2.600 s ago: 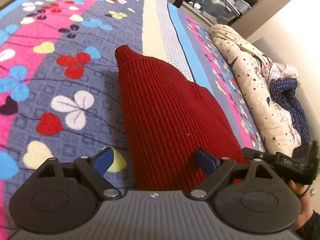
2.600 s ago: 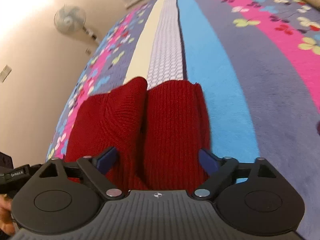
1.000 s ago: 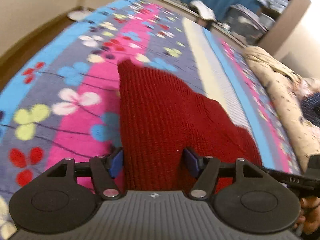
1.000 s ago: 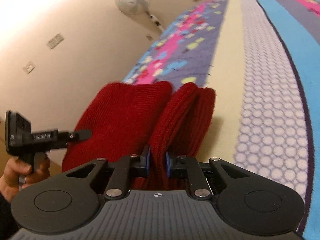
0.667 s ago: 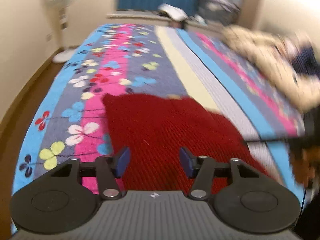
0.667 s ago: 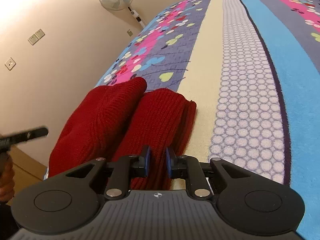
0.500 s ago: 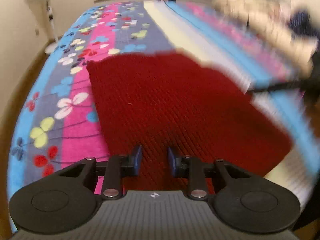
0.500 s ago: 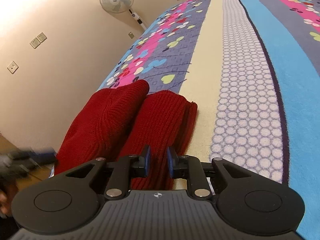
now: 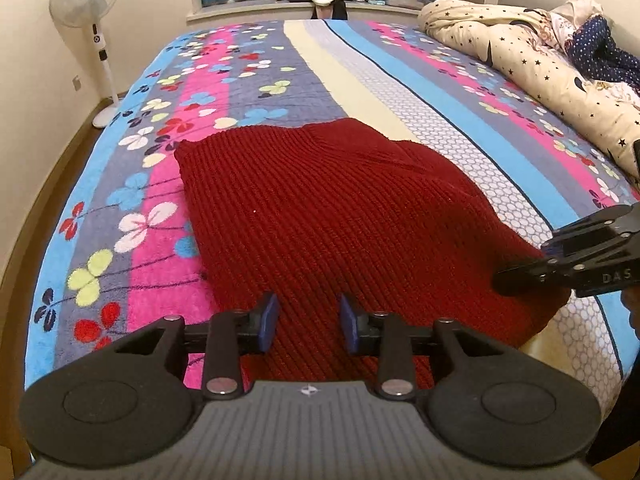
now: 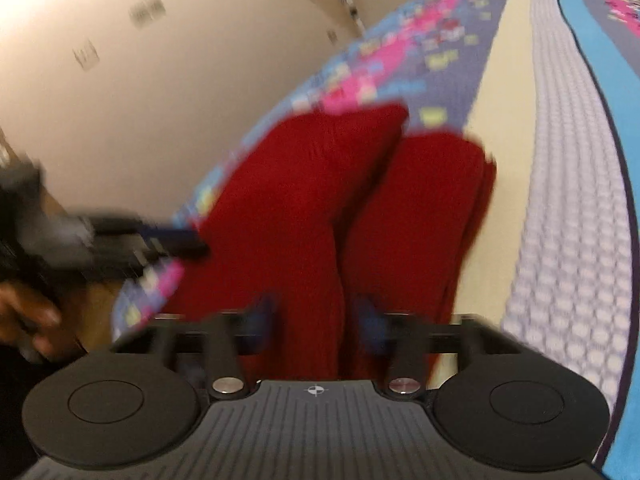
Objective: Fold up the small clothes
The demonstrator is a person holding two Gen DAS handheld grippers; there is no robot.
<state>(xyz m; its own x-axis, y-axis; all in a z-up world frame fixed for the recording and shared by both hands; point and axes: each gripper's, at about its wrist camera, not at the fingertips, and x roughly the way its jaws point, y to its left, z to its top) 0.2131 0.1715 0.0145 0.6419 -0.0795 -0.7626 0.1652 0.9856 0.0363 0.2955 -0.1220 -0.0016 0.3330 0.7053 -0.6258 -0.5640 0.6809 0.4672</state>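
The dark red ribbed knit garment [image 9: 332,220] lies half-folded on the patterned bedspread [image 9: 224,80] — left claw [image 9: 307,322] opening above its six-o'clock hem, right claw [image 10: 316,322] closing there. Next: another fold.

L tongs [image 9: 307,322] opening, R tongs [image 10: 316,322] closing, both angled down

free: bedspread [image 9: 248,92] beyond sweater [image 9: 328,208] | blocked: rolled duvet [image 9: 520,56] along right edge

Dark red ribbed knit garment [image 9: 328,216] lies on a striped bedspread [image 9: 224,80] — pink, blue, grey, cream — with multicoloured clovers; far right, cream star-print quilt [image 9: 532,64].
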